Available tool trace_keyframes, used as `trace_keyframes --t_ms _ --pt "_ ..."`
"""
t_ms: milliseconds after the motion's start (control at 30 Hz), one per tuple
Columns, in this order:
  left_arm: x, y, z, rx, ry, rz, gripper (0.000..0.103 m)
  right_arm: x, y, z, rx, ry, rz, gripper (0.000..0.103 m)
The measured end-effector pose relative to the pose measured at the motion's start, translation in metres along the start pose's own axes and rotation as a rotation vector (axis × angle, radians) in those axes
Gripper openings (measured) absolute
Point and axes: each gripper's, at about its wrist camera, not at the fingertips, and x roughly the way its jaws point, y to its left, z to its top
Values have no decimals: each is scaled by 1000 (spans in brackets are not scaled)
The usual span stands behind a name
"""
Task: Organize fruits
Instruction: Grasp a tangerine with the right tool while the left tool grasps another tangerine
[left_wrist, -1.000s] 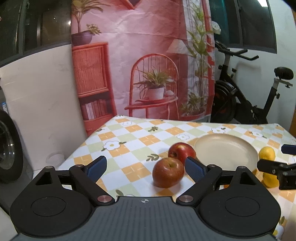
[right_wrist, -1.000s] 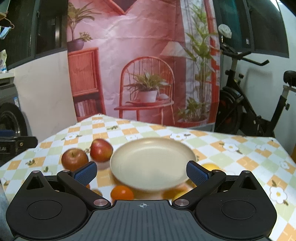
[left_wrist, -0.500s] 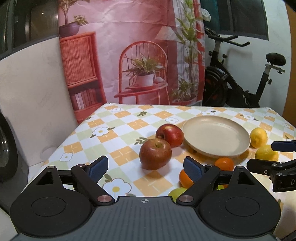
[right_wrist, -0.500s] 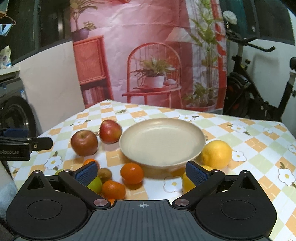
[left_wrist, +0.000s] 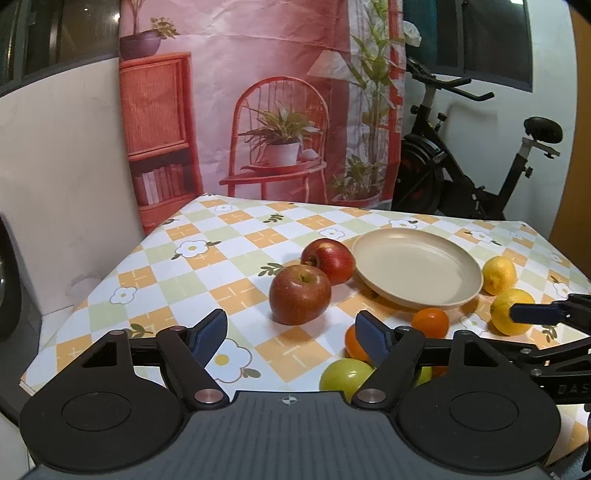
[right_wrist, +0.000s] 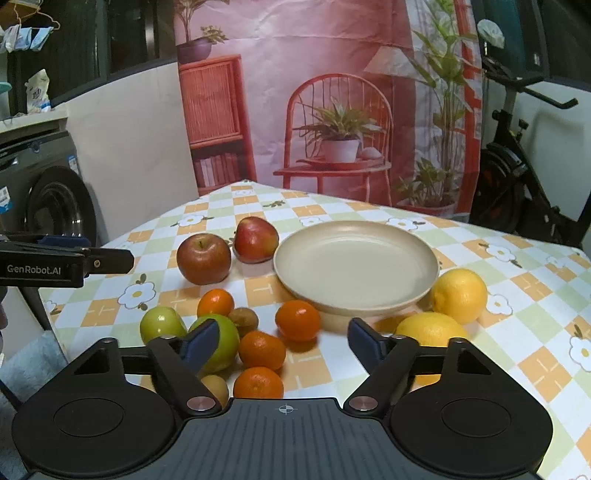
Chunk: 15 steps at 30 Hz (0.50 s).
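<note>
Around the beige plate (right_wrist: 356, 267) on the checked tablecloth (right_wrist: 528, 280), the fruit is lying loose: two red apples (right_wrist: 204, 258) just left of it, two lemons (right_wrist: 459, 295) right of it, and mandarins (right_wrist: 297, 319), green apples (right_wrist: 162, 325) and kiwis (right_wrist: 243, 320) crowding in front of it. Nothing is sitting on the plate. I am narrowing my left gripper (left_wrist: 291, 332) and my right gripper (right_wrist: 282, 341) alike, both empty, their jaws closing on air with no fruit between the pads. I am judging that round fruit may roll off the table edge if a finger nudges the tight cluster, and that a hard pinch may squirt a mandarin sideways.
</note>
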Motion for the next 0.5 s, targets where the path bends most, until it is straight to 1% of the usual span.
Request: trace_keyframes --t_ms 167,233,500 --pt "3 -7 -4 30 7 -23 74 5 -3 -9 12 52 35 49" --pt "4 -9 -6 33 12 -28 73 9 -4 -13 21 76 51 44" --pt "10 -10 -11 39 23 -39 71 20 -3 -21 33 112 93 41"
